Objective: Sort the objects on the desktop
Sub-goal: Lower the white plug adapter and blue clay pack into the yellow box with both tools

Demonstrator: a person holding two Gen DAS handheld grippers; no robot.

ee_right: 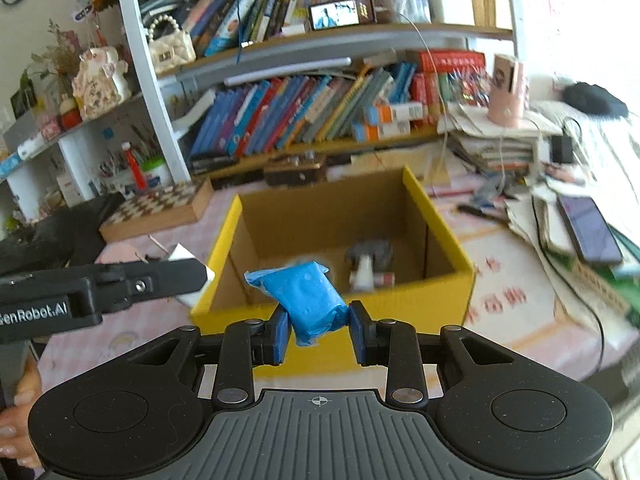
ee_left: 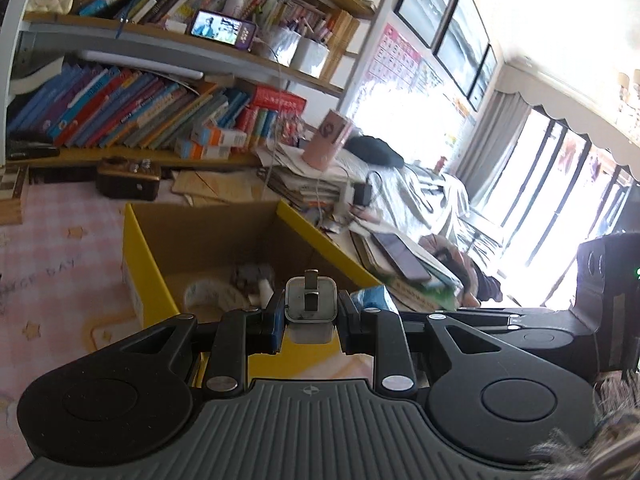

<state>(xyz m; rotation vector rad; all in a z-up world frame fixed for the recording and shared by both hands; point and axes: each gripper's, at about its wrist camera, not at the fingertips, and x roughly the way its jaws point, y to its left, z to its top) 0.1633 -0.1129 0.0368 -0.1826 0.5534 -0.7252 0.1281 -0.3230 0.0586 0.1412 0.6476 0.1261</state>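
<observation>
Packet (ee_right: 310, 300), blue, soft, crinkled plastic: pinched between the right gripper's (ee_right: 319, 330) fingers, jutting up beyond their tips, above the near wall of the yellow cardboard box (ee_right: 440, 292). Small square grey-and-white object with a dark upright clip (ee_left: 310, 300): clamped between the left gripper's (ee_left: 310, 318) fingers, just before that box.

A home study: crammed bookshelves (ee_right: 304, 108), cluttered desk (ee_right: 520, 300), curtained windows (ee_left: 492, 140).
</observation>
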